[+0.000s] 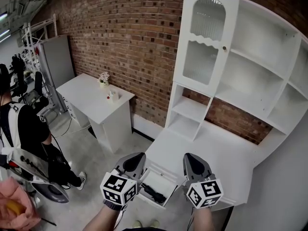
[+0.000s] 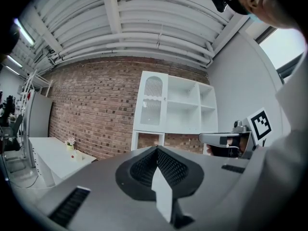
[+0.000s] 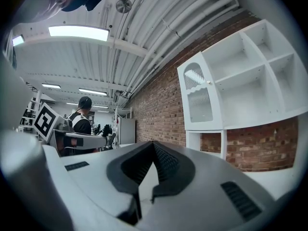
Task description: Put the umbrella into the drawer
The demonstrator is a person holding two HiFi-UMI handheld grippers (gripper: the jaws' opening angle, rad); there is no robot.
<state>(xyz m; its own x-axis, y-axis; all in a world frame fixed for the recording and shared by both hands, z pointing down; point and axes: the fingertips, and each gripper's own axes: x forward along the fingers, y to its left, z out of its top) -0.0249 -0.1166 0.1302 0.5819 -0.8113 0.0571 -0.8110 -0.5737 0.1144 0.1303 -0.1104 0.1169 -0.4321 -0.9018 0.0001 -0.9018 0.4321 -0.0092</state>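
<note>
Status: left gripper (image 1: 134, 161) and right gripper (image 1: 192, 163) are up in front of the person, side by side and apart, both pointing level toward the white cabinet (image 1: 231, 81).

Left gripper (image 2: 156, 148) – jaws pressed together tip to tip, nothing between them. Right gripper (image 3: 153, 143) – same: jaws fully together, empty. Neither touches the task's things.

The umbrella (image 1: 154, 193) is black and lies inside the open drawer (image 1: 165, 179), on its floor. In the head view it shows in the gap between the two grippers, below them. The drawer is pulled out from the cabinet's front, under the white counter top (image 1: 192, 141).

Each gripper's marker cube faces the head camera: left one (image 1: 119, 188), right one (image 1: 204, 192). The left gripper view catches the right gripper (image 2: 226, 138) at its right edge; the right gripper view catches the left gripper (image 3: 82, 139) at its left.

Surroundings:
- cabinet top half is open shelving, with a glass door (image 1: 204, 37) on its left column, shut
- brick wall (image 1: 134, 42) behind it
- white table (image 1: 94, 97) against the wall further left, with a small flower pot (image 1: 104, 78) on it
- a person (image 1: 24, 129) in dark clothes stands at the far left, well apart from the cabinet
</note>
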